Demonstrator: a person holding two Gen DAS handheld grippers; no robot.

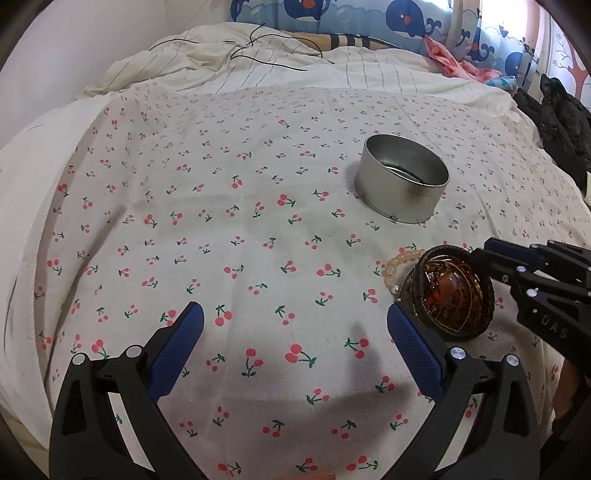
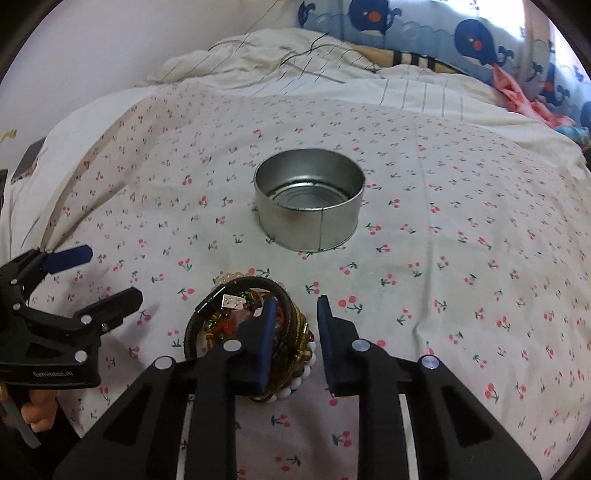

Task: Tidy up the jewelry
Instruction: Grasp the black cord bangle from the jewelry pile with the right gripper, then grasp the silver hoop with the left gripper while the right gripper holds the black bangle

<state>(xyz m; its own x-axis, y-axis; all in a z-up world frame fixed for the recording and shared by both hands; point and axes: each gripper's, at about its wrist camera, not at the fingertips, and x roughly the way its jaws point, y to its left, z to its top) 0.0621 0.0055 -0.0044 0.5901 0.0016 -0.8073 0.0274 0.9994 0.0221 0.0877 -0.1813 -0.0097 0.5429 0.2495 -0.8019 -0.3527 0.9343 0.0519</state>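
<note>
A pile of bracelets (image 2: 255, 317) lies on the cherry-print bedsheet: dark cord and amber bands, with a pale bead bracelet (image 1: 400, 264) behind and a white bead one (image 2: 299, 384) in front. A round silver tin (image 2: 310, 197), open and empty, stands further back; it also shows in the left wrist view (image 1: 402, 177). My right gripper (image 2: 295, 310) is open, its left finger over the pile's right edge, holding nothing. My left gripper (image 1: 295, 325) is open and empty, just left of the pile (image 1: 452, 295).
The cherry-print sheet (image 1: 221, 221) covers the bed. A rumpled striped duvet (image 1: 258, 62) with a thin black cable lies at the back, with whale-print pillows (image 1: 402, 22) behind. Dark clothing (image 1: 561, 122) sits at the right edge.
</note>
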